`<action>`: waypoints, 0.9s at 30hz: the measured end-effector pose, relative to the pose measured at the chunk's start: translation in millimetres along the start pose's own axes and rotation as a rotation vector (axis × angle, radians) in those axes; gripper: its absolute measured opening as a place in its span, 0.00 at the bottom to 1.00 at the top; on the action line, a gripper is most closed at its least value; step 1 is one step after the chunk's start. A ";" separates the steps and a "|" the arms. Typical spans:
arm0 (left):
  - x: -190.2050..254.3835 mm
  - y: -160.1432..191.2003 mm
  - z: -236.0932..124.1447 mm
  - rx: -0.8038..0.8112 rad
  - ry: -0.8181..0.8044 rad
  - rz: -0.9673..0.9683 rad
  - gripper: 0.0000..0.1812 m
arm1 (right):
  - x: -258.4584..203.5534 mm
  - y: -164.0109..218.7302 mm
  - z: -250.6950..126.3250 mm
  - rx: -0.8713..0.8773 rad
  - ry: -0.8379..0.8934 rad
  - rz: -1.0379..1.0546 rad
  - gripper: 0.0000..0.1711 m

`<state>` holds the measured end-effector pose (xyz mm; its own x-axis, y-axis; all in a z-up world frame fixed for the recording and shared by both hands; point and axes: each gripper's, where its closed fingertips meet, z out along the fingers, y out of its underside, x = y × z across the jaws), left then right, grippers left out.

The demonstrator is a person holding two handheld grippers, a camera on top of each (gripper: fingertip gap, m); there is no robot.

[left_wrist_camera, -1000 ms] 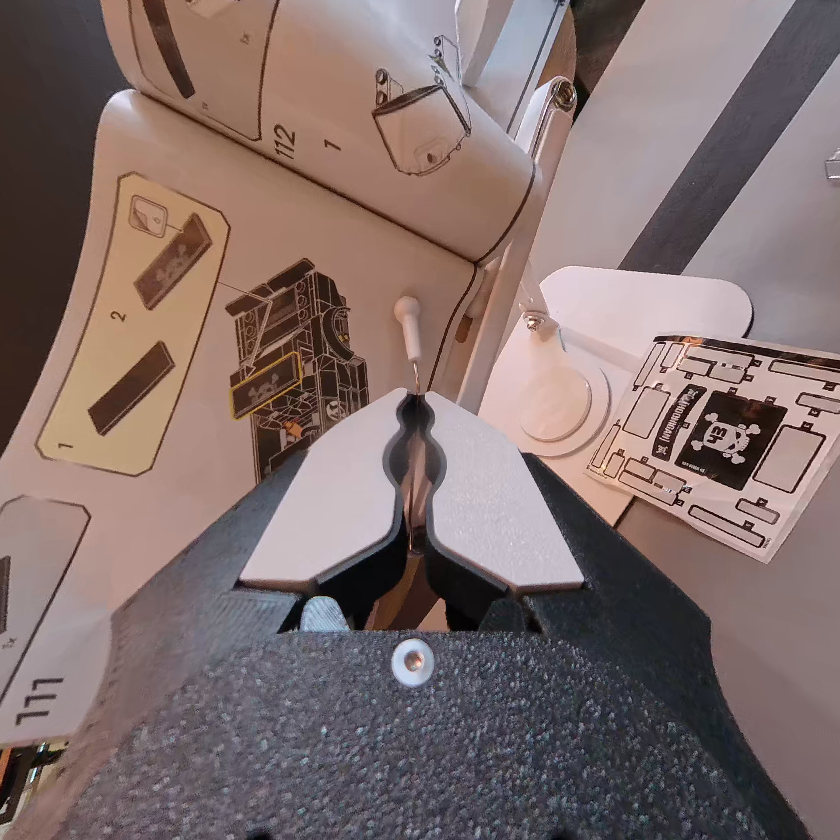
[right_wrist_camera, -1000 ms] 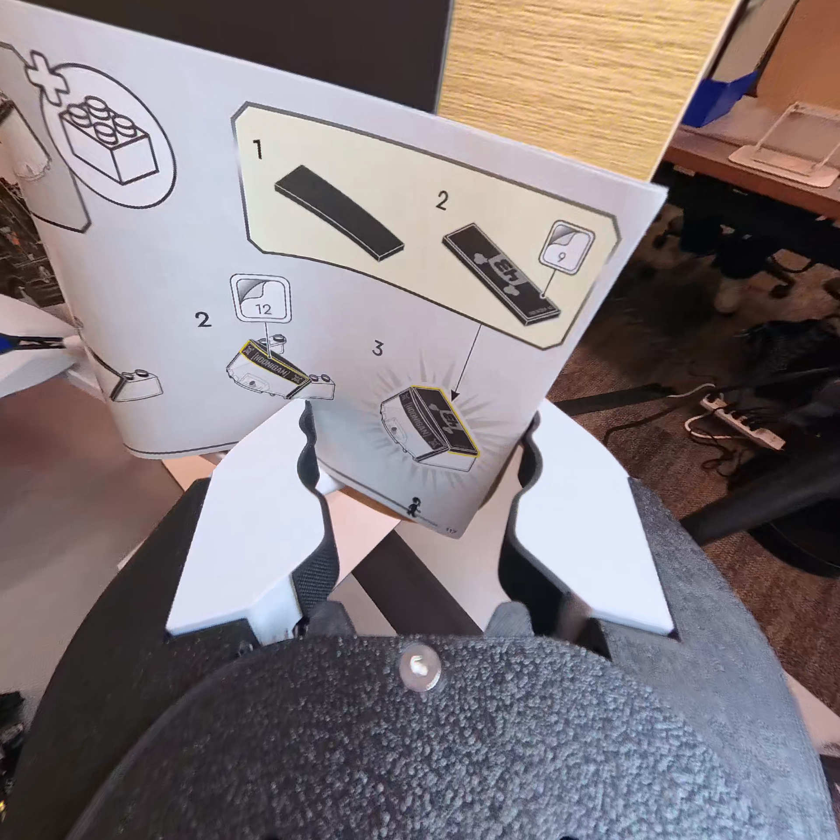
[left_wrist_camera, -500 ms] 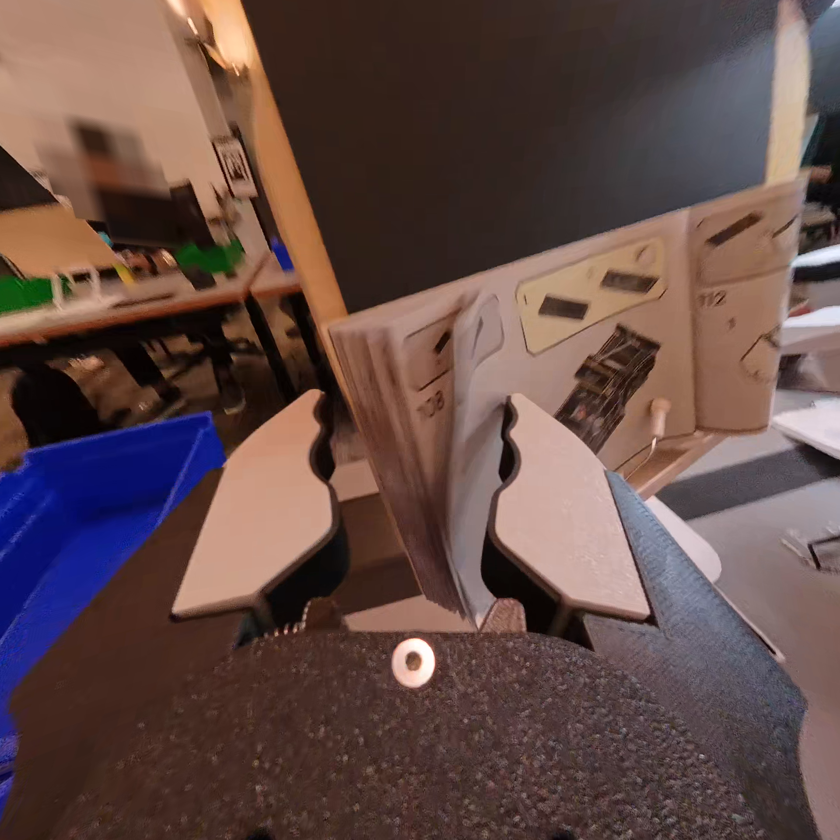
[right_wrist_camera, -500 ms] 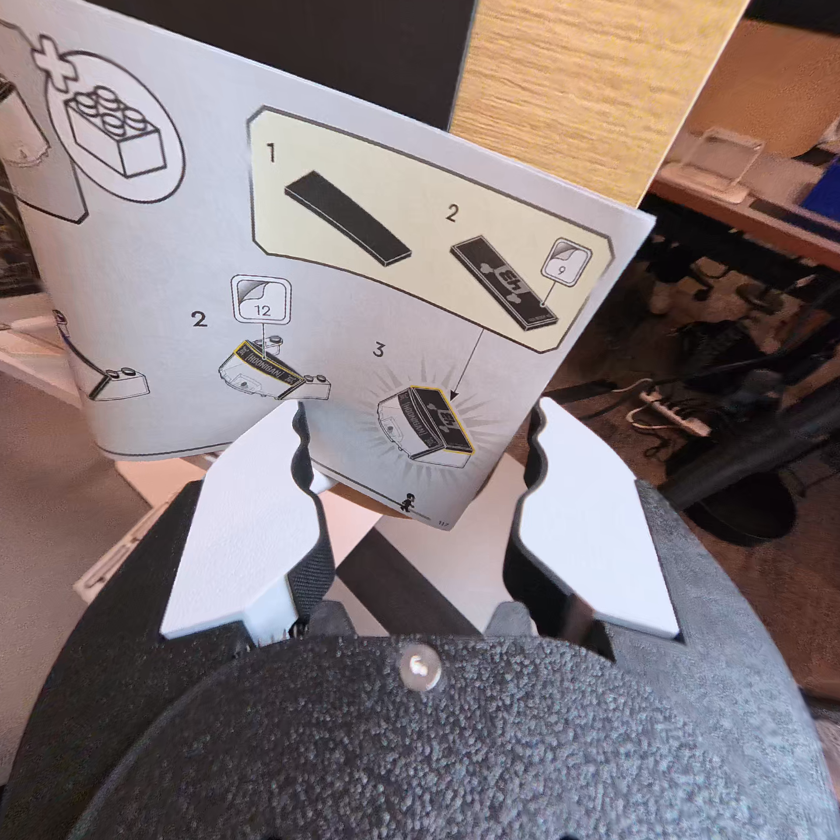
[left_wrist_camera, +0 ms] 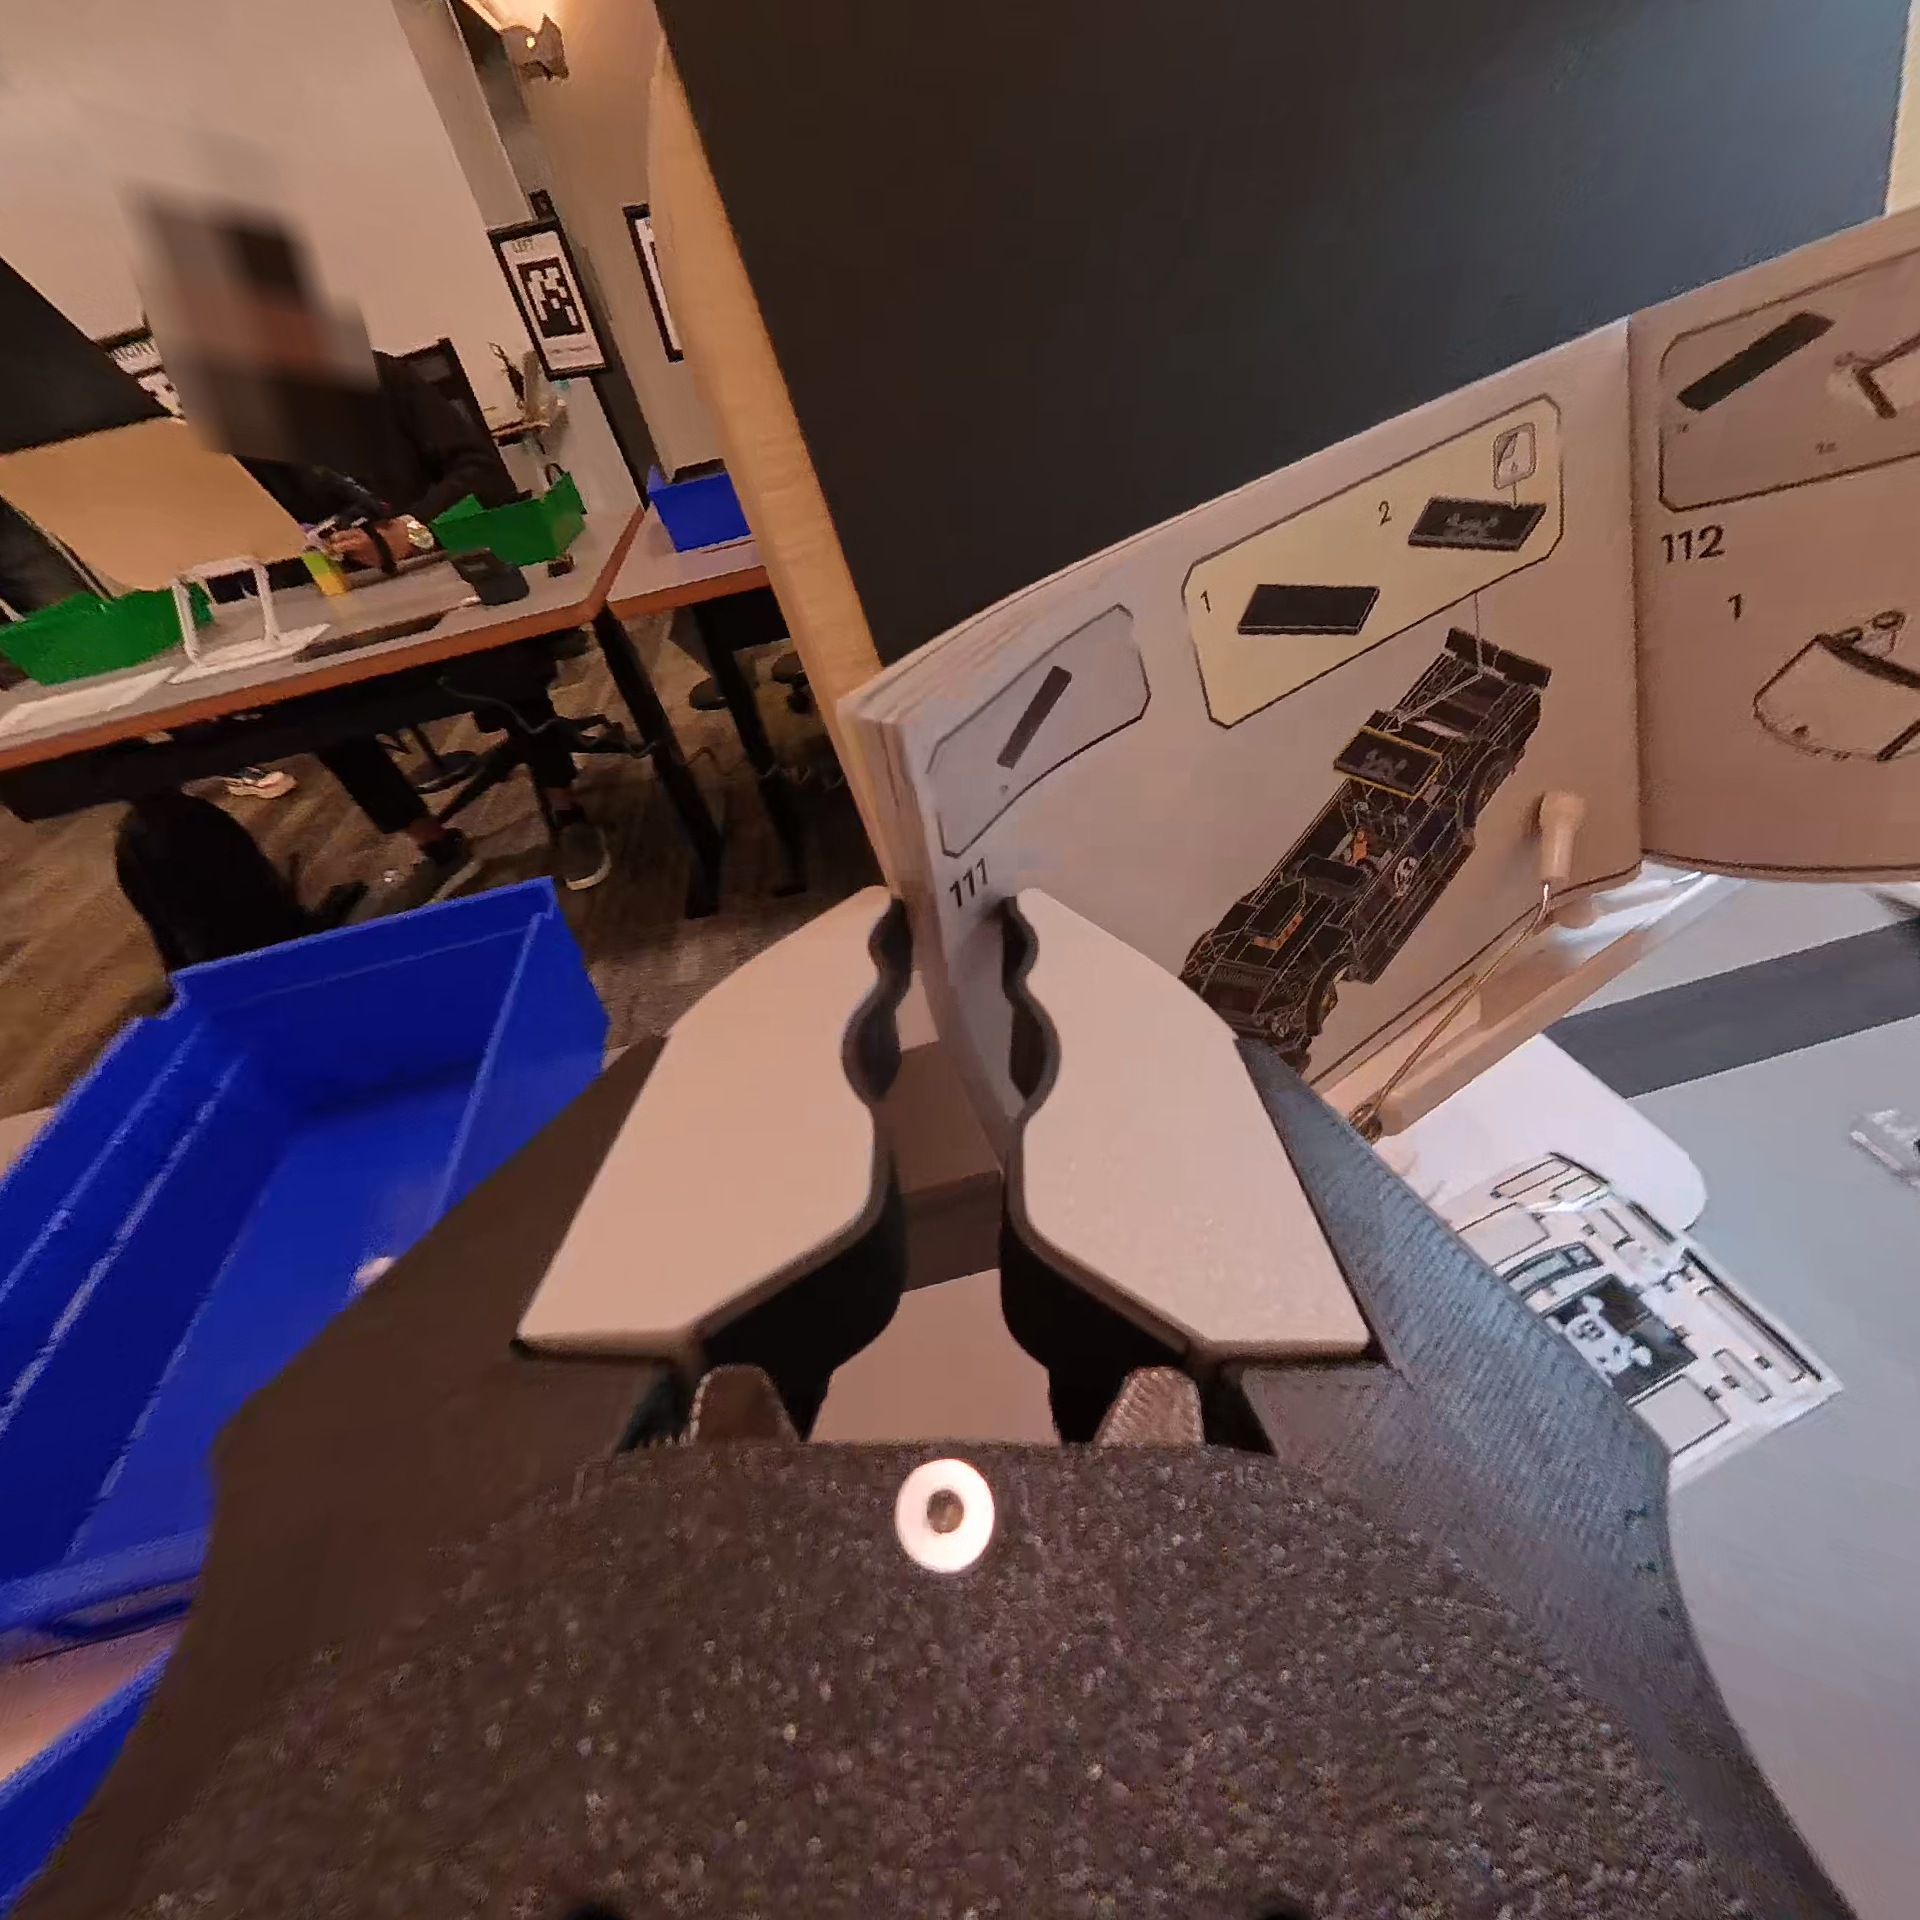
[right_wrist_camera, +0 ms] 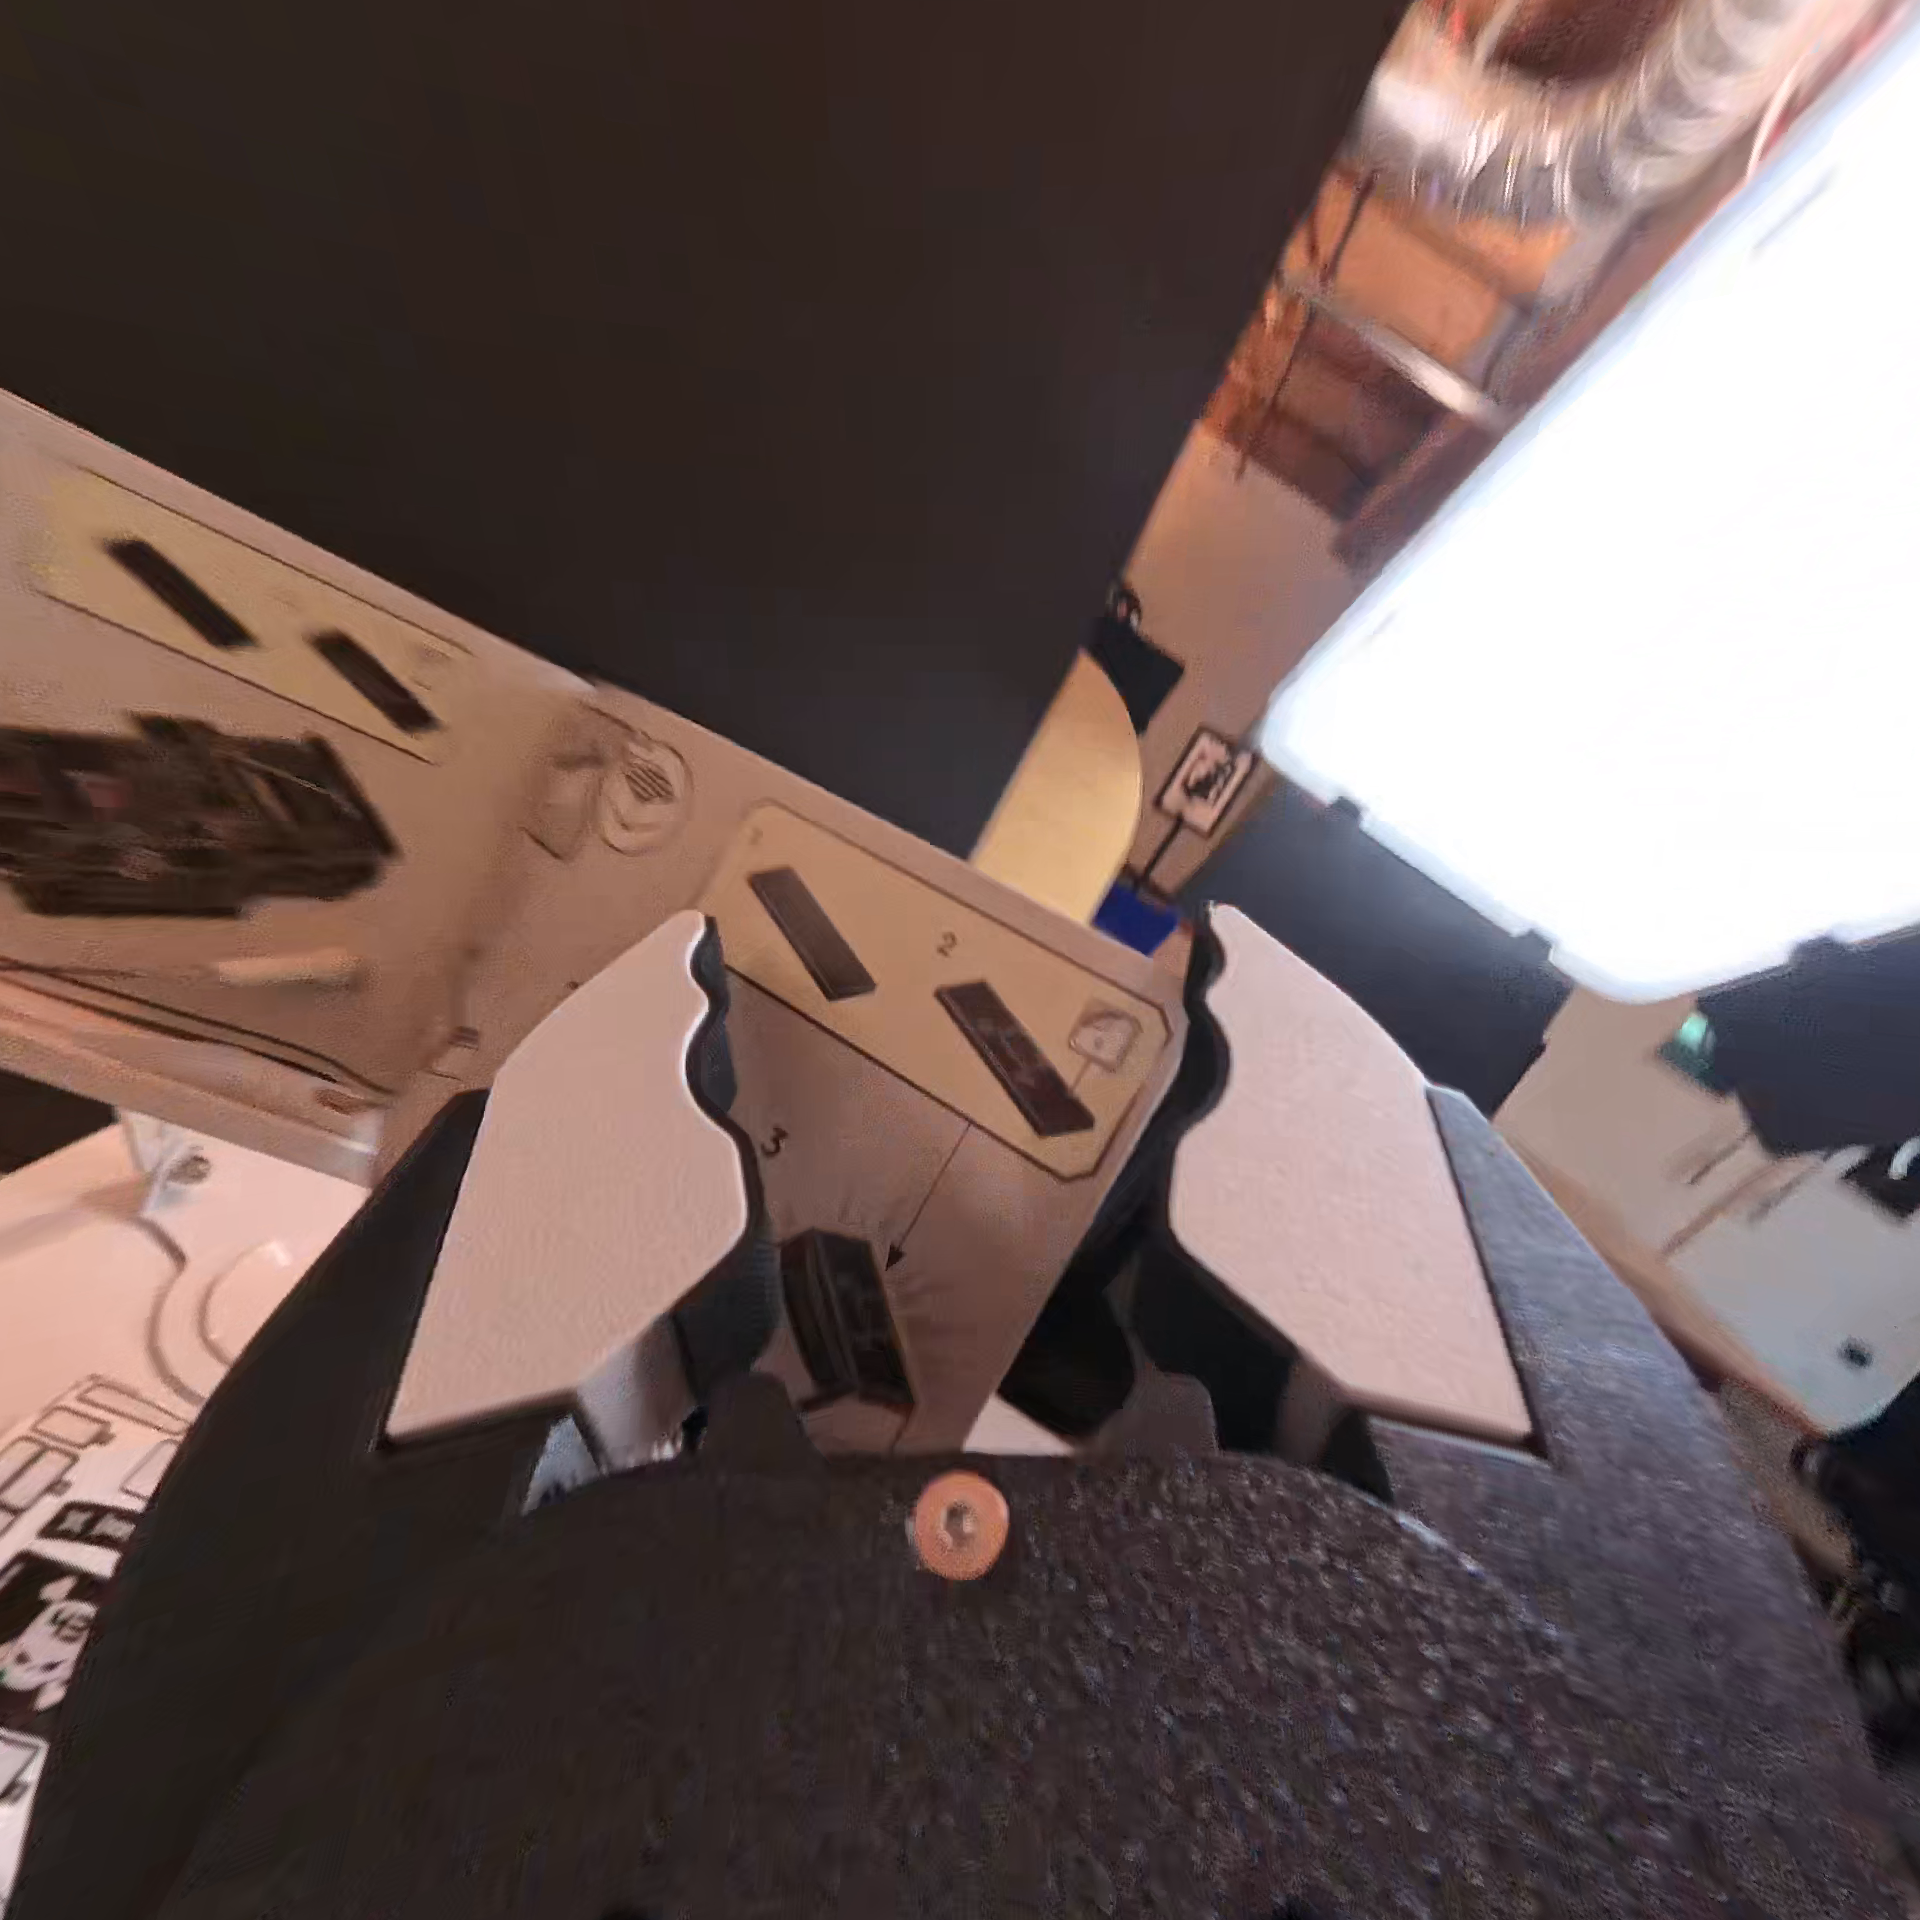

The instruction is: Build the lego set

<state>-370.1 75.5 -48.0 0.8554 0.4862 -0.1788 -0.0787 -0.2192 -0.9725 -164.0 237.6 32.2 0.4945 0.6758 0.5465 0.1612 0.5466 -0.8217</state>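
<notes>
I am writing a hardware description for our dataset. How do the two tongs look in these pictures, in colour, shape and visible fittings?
Both look alike. The left tongs and the right tongs each have two flat, light grey fingers with wavy, dark-lined inner edges. They sit in a black, rough-grained body with one round silver screw in its middle. No cables, markings or sleeves are visible.

Both tools are showing the same build: the left gripper (left_wrist_camera: 948, 930) and right gripper (right_wrist_camera: 954, 940) are each wearing pale grey, flat fingers (left_wrist_camera: 727, 1143) with wavy black inner edges, above a grainy black housing with one silver screw (left_wrist_camera: 943, 1513) sitting just behind the fingers
</notes>
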 end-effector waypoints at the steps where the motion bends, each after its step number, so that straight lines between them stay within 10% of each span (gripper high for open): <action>1: 1.2 -1.8 -2.2 0.004 0.010 0.017 0.06 | -14.6 -18.2 -7.9 0.046 -0.023 -0.054 0.48; 7: 7.6 -5.2 -8.4 -0.025 0.073 0.033 0.03 | -97.6 -48.1 -10.2 0.098 -0.071 -0.498 0.38; 16: 7.7 -8.7 -25.8 -0.027 0.197 -0.034 0.03 | 36.0 33.4 28.3 -0.211 0.284 -0.429 0.44; 21: 12.0 -12.0 -27.3 -0.022 0.225 -0.054 0.03 | -109.8 -43.2 -24.4 0.256 -0.295 -0.420 0.31; 27: 15.7 -15.4 -33.5 -0.028 0.259 -0.060 0.03 | -181.2 16.9 11.3 0.086 -0.530 -0.657 0.25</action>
<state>-338.4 58.1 -30.9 0.9610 0.2668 -0.0728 -0.0123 -0.2219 -0.9750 -260.5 130.0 -78.9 -0.1458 0.3384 0.9296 0.1999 0.9304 -0.3073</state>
